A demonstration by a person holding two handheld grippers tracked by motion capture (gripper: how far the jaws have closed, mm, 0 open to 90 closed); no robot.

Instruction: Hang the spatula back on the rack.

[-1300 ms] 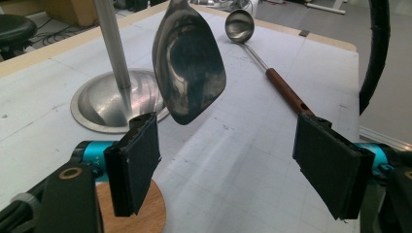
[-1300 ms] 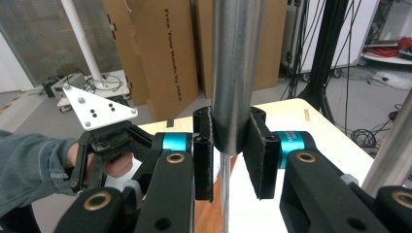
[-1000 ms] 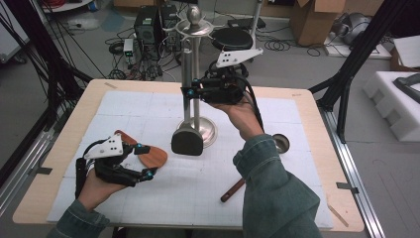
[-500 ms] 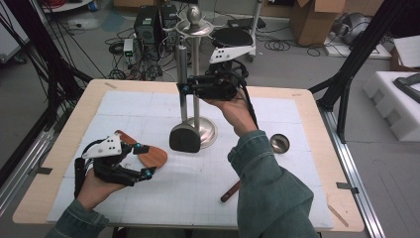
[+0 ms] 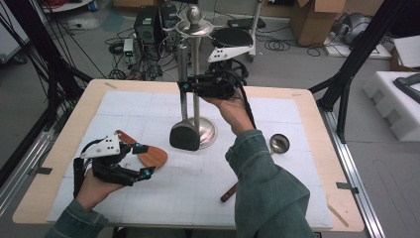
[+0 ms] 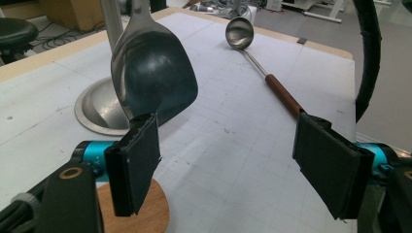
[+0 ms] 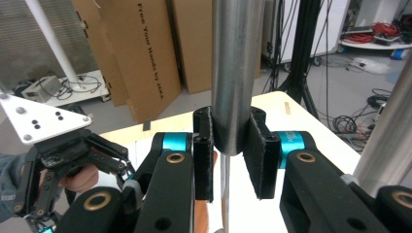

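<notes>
Both forearms wearing blue denim sleeves, black two-jaw grippers showing teal joints, brass-coloured pivot rings, ribbed black pads, white three-cornered plate, black cable trailing

Table: light wooden table, its top mostly covered by a white gridded mat.
Middle of mat: round metal base of an upright stand.
Left part: flat wooden spatula.
Right part: steel ladle with brown wooden handle, lying flat.
</notes>
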